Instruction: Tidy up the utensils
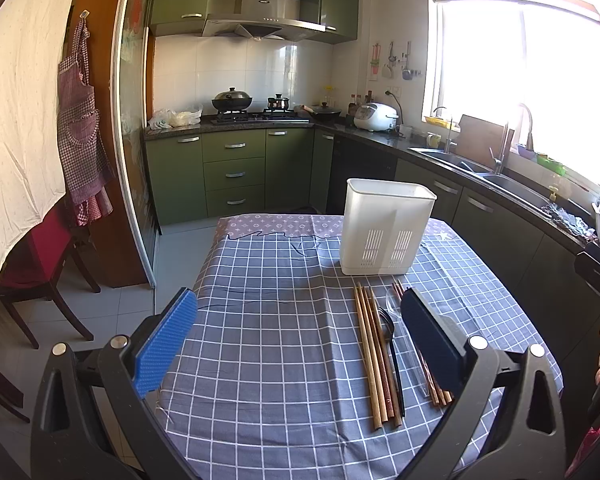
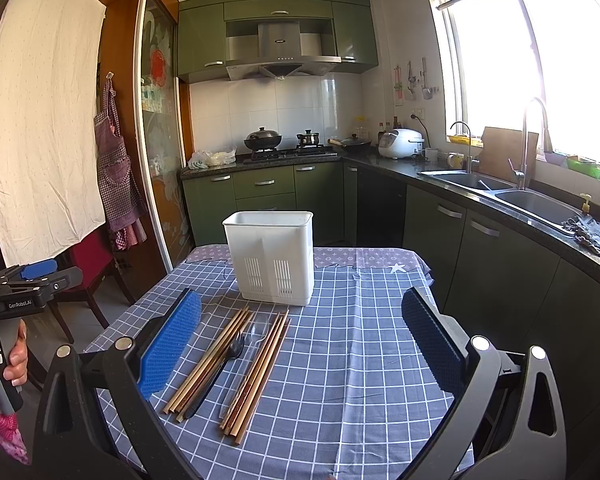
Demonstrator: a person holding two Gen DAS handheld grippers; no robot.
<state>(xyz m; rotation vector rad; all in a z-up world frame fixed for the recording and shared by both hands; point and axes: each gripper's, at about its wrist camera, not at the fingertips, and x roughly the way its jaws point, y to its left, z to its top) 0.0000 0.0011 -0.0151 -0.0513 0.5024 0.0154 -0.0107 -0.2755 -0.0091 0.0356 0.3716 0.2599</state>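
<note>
A white slotted utensil holder (image 1: 386, 228) (image 2: 271, 258) stands upright on a table with a grey checked cloth (image 1: 268, 320) (image 2: 360, 352). In front of it lie several wooden chopsticks (image 1: 372, 356) (image 2: 208, 364), a black fork (image 1: 392, 344) (image 2: 220, 368), a clear plastic spoon (image 1: 396, 308) (image 2: 252, 344) and more chopsticks (image 2: 260, 372). My left gripper (image 1: 300, 340) is open and empty above the table, left of the utensils. My right gripper (image 2: 300, 344) is open and empty above the table, with the utensils near its left finger. The left gripper also shows in the right wrist view (image 2: 32, 280).
A kitchen counter with a sink (image 2: 512, 192) runs along the right. A stove with pots (image 1: 252, 110) is at the back. A red chair (image 1: 40, 264) stands left of the table. An apron (image 1: 82, 128) hangs on the left wall.
</note>
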